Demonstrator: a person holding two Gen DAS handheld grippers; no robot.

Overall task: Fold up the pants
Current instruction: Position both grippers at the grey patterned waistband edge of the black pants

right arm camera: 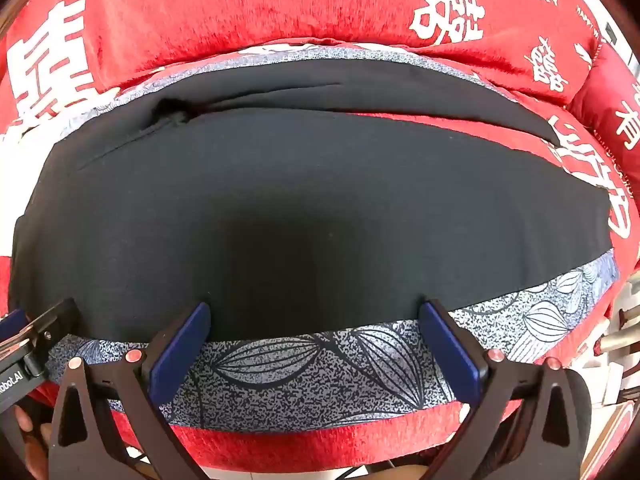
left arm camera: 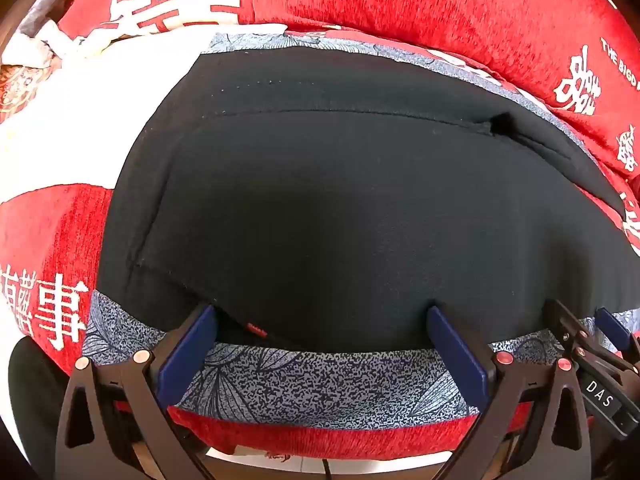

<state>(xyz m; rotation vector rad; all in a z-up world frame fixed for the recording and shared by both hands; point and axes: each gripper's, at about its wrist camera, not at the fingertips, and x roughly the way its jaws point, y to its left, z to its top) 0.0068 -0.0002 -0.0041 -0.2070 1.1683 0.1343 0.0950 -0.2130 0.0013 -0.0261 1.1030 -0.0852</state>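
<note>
Black pants (left arm camera: 340, 208) lie flat on a red sofa seat, folded lengthwise, with a seam and the crotch notch at the far side. They also fill the right wrist view (right arm camera: 312, 208). My left gripper (left arm camera: 320, 326) is open, its blue pads at the pants' near edge, with a small red tag (left arm camera: 256, 329) just inside the left pad. My right gripper (right arm camera: 314, 322) is open too, its pads at the same near edge further right. Each gripper shows at the edge of the other's view.
A grey-blue leaf-print strip (right arm camera: 320, 364) runs along the seat front under the pants. Red cushions with white characters (right arm camera: 280, 4) stand behind. A white patch of the cover (left arm camera: 80, 112) lies left of the pants. The seat's front edge (left arm camera: 320, 436) is just below the grippers.
</note>
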